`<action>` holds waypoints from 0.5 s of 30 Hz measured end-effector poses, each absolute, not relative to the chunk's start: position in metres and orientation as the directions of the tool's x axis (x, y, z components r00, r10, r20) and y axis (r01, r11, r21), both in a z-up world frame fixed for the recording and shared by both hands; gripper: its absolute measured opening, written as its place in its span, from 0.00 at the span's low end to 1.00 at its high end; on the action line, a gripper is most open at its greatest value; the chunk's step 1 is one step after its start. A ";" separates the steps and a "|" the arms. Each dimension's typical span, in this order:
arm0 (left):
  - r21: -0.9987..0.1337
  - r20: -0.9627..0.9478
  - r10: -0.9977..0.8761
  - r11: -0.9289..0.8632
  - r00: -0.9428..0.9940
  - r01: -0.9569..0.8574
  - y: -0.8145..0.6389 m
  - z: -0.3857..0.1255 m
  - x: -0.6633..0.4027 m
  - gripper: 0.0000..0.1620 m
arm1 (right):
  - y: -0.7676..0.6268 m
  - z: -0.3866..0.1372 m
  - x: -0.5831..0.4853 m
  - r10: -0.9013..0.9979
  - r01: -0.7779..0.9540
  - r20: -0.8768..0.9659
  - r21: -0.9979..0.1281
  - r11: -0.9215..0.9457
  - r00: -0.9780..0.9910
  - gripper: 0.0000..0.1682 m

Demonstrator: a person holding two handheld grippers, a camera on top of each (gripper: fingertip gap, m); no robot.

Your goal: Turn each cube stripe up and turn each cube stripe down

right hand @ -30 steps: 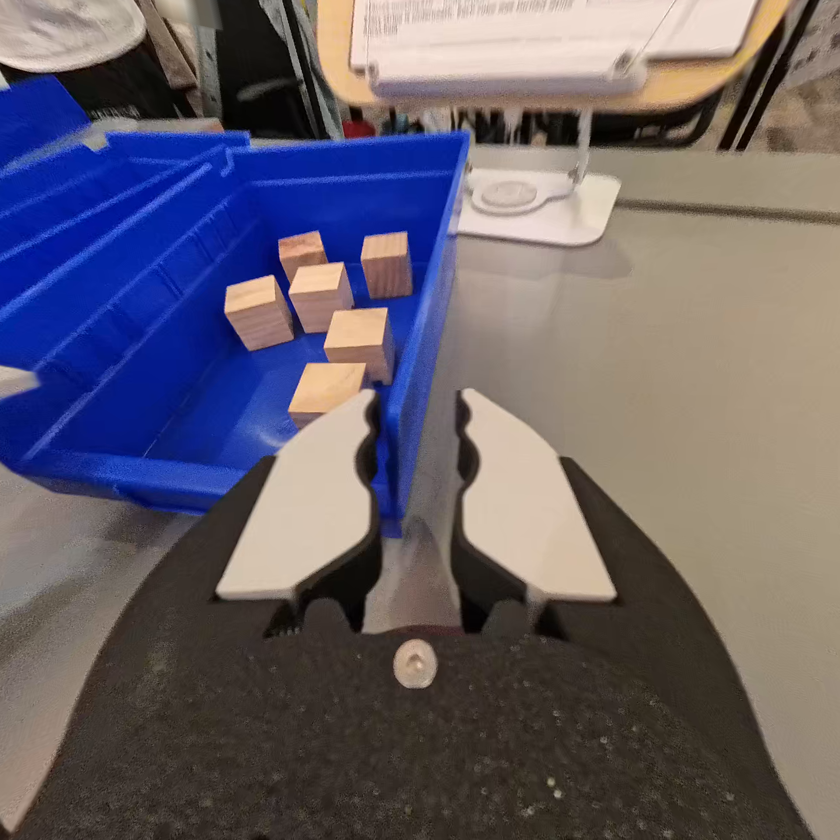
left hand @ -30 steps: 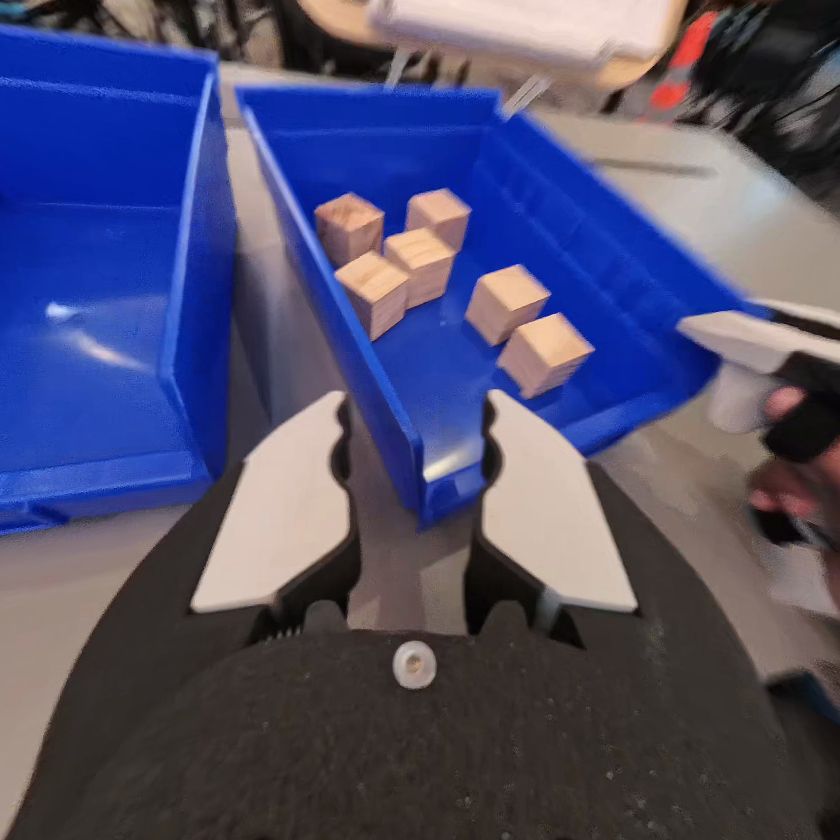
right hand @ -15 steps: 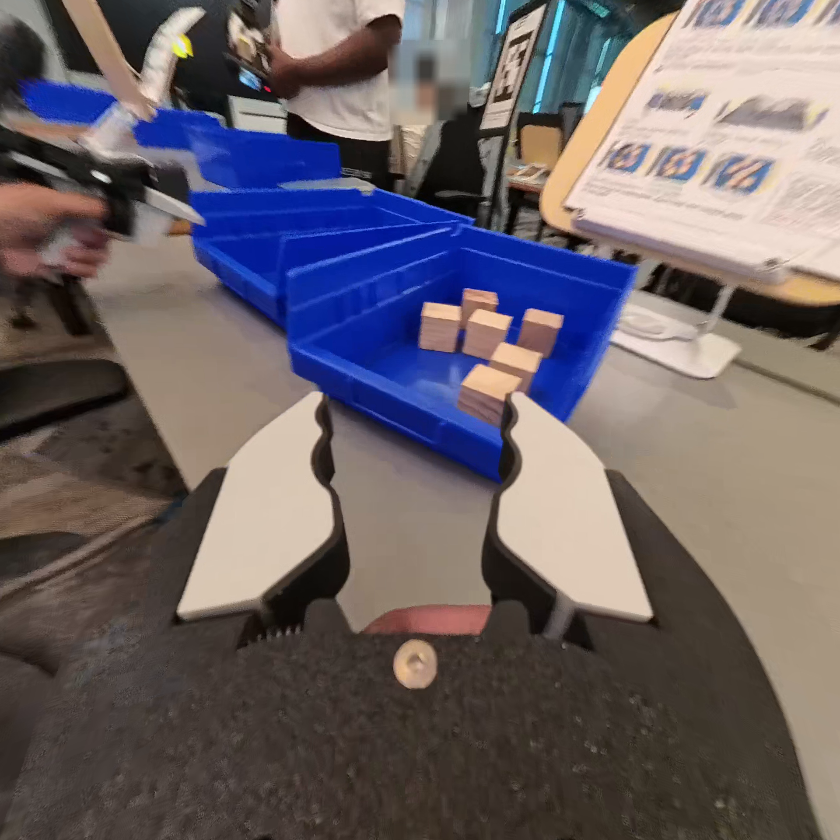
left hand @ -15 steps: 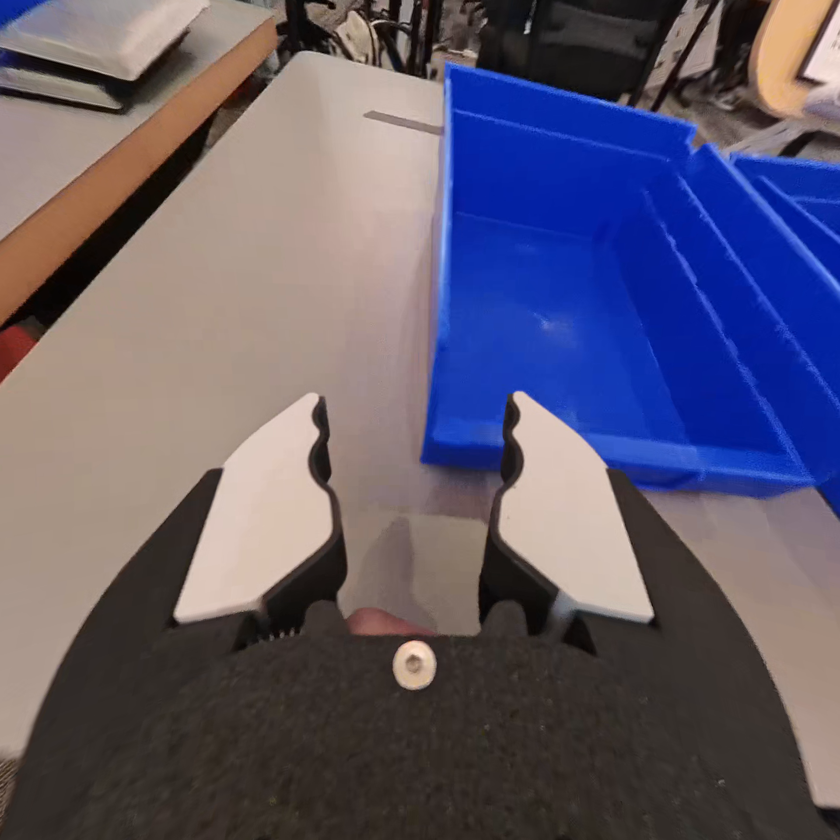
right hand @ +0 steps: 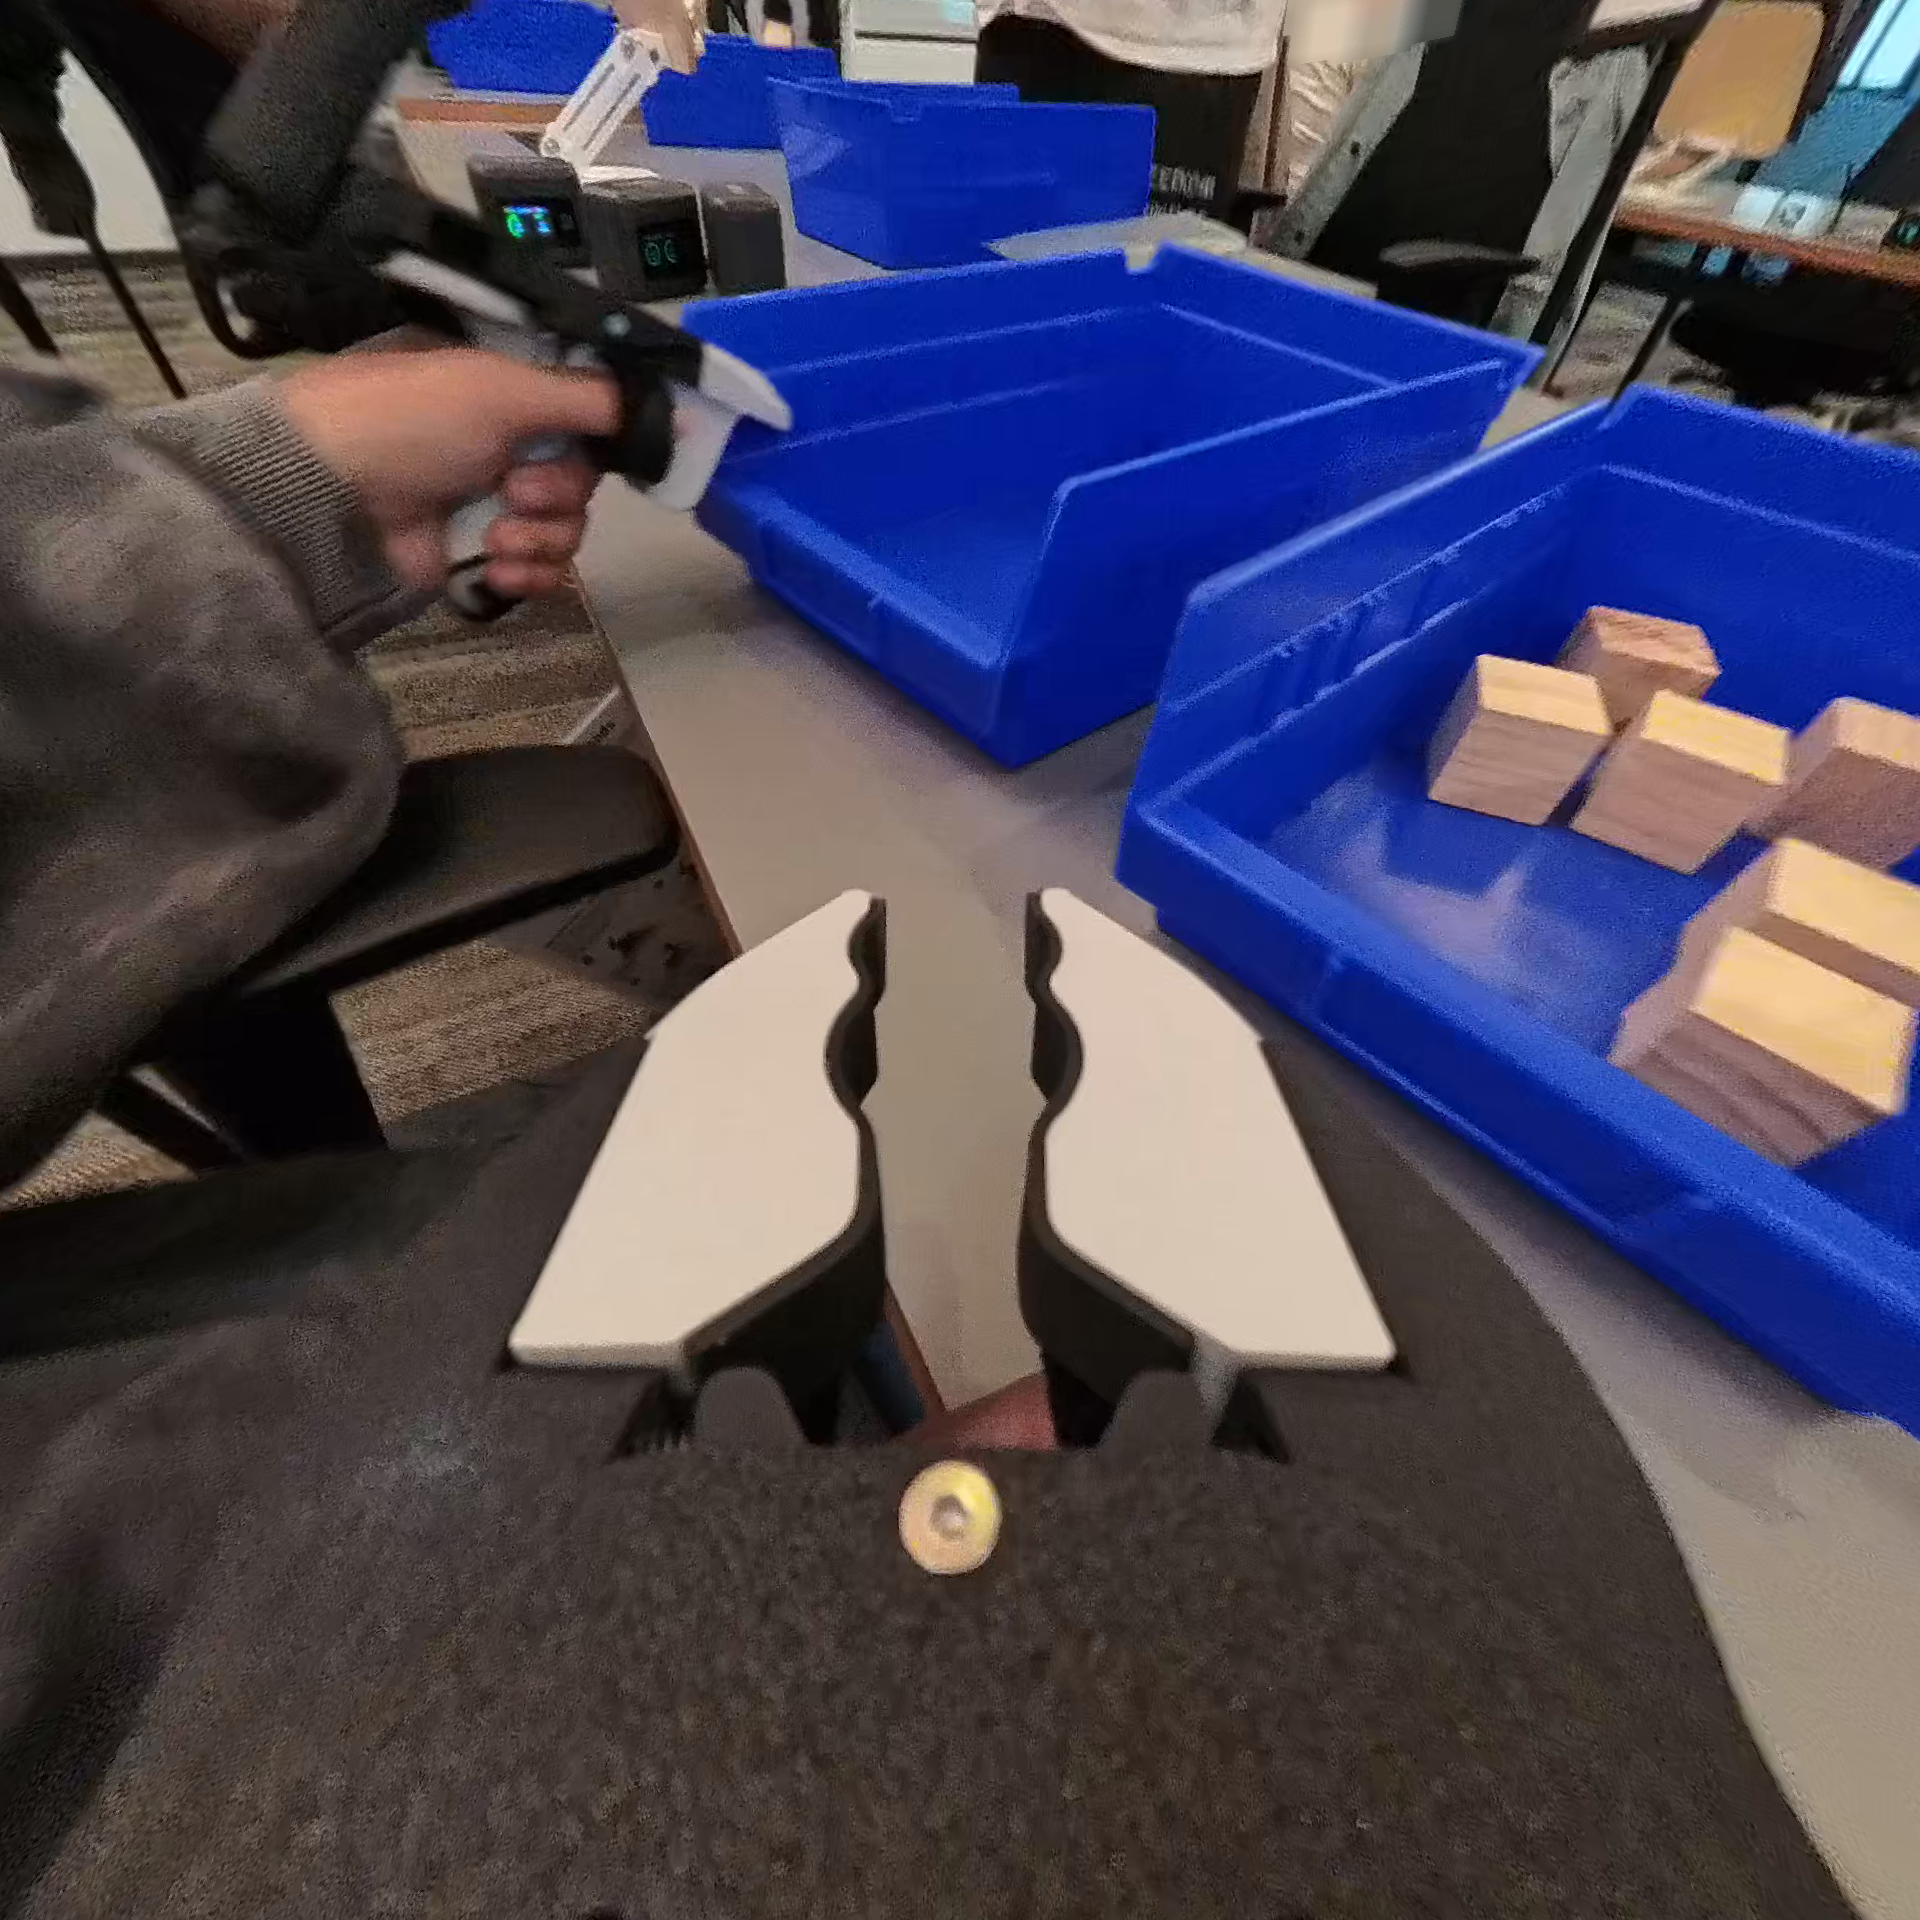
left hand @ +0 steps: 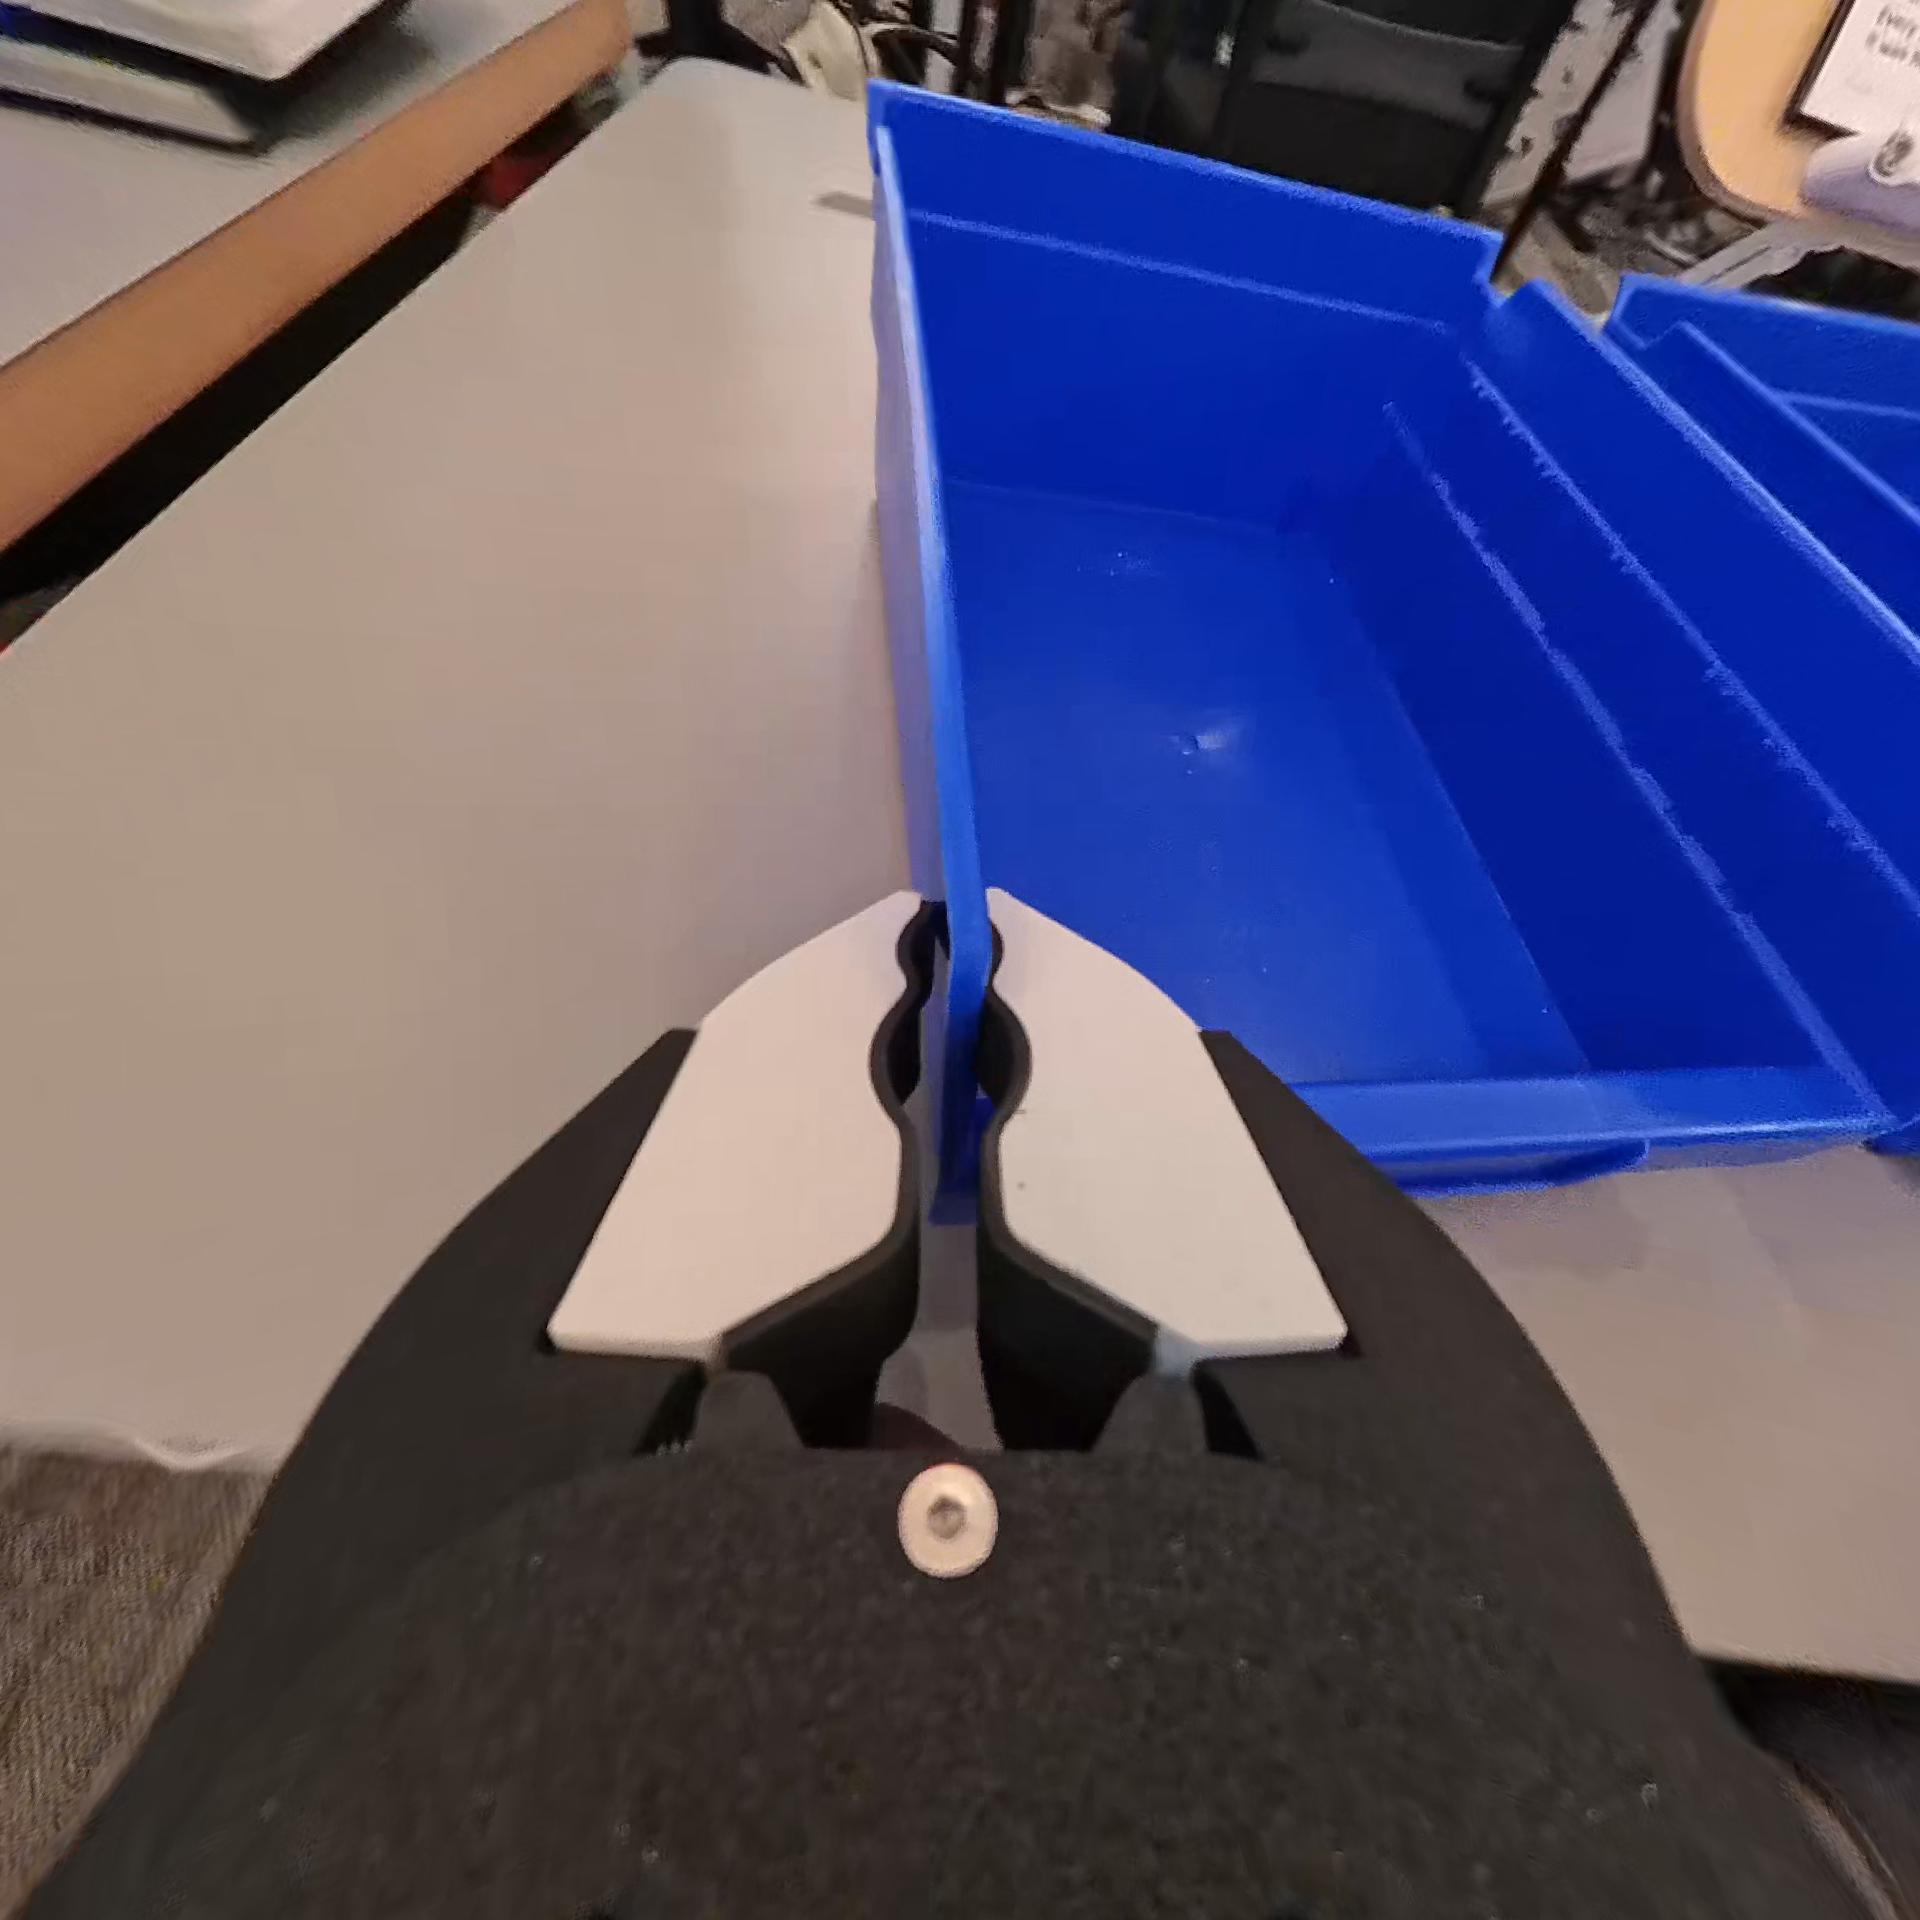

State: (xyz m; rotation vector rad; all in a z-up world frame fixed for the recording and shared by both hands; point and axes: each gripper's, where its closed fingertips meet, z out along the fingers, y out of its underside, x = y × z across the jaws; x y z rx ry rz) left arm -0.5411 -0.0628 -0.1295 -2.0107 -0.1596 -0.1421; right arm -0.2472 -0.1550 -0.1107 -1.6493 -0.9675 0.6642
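Left gripper [left hand: 954,909]: its fingers were clamped on the near left wall of an empty blue bin [left hand: 1351,727], one finger outside the wall and one inside.
Empty blue bin: it stood on the grey table [left hand: 468,623], with nothing on its floor.
Left wrist view only: the pinch on the wall showed close up; a second table [left hand: 208,239] with a brown edge lay at upper left, and the corner of another blue bin [left hand: 1787,374] showed at the right. No cubes appeared in this view.
Right gripper [right hand: 956,904]: it hung over the near table edge with a narrow gap between the fingers and nothing between them.
Wooden cubes [right hand: 1517,738]: six lay loose in the right-hand blue bin [right hand: 1299,914], clustered toward its right side; any stripes were too blurred to tell.
Right wrist view only: the left gripper appeared from the side at upper left, gripped by a hand [right hand: 457,457] in a grey sleeve, its tip at the near corner of the empty bin. More blue bins [right hand: 956,156] and small dark devices [right hand: 634,229] stood on a farther table.
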 end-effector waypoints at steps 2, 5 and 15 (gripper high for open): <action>-0.887 0.200 0.105 -0.403 0.974 0.226 -0.091 -0.129 -0.539 0.03 | -0.148 -0.113 -0.271 0.836 0.243 -0.014 -0.954 -0.175 0.548 0.20; -0.892 0.191 0.141 -0.388 0.972 0.231 -0.123 -0.129 -0.532 0.04 | -0.134 -0.113 -0.309 0.808 0.200 -0.073 -0.952 -0.231 0.585 0.25; -0.954 0.079 0.200 -0.269 0.976 0.133 -0.156 -0.107 -0.518 0.05 | -0.072 -0.109 -0.354 0.613 0.140 -0.084 -0.941 -0.308 0.785 0.04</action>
